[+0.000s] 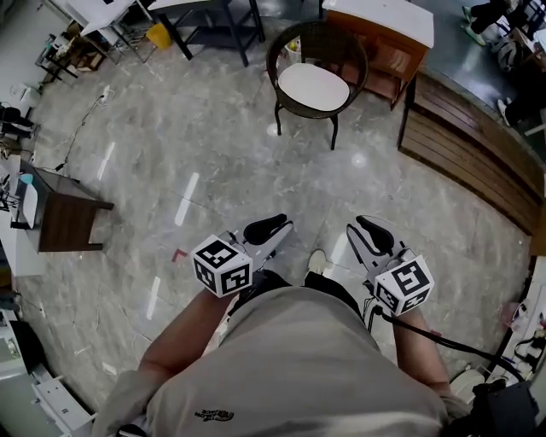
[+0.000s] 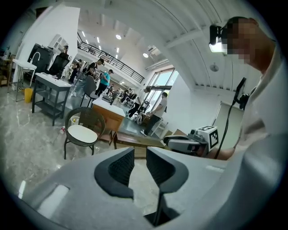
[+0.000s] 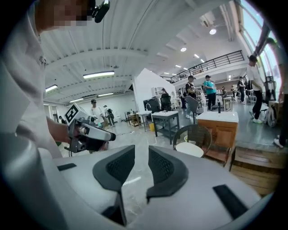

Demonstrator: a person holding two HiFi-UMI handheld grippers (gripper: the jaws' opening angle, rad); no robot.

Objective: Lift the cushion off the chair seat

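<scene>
The white round cushion lies on the seat of a dark wicker chair at the far side of the floor. It also shows small in the left gripper view as the cushion and in the right gripper view as the cushion. Both grippers are held close to the person's body, far short of the chair. My left gripper has its jaws a narrow slit apart with nothing between them. My right gripper stands the same way, empty.
A wooden cabinet with a white top stands right behind the chair. A slatted wooden platform lies to its right. A small dark side table is at the left. Grey tables and several people stand at the back.
</scene>
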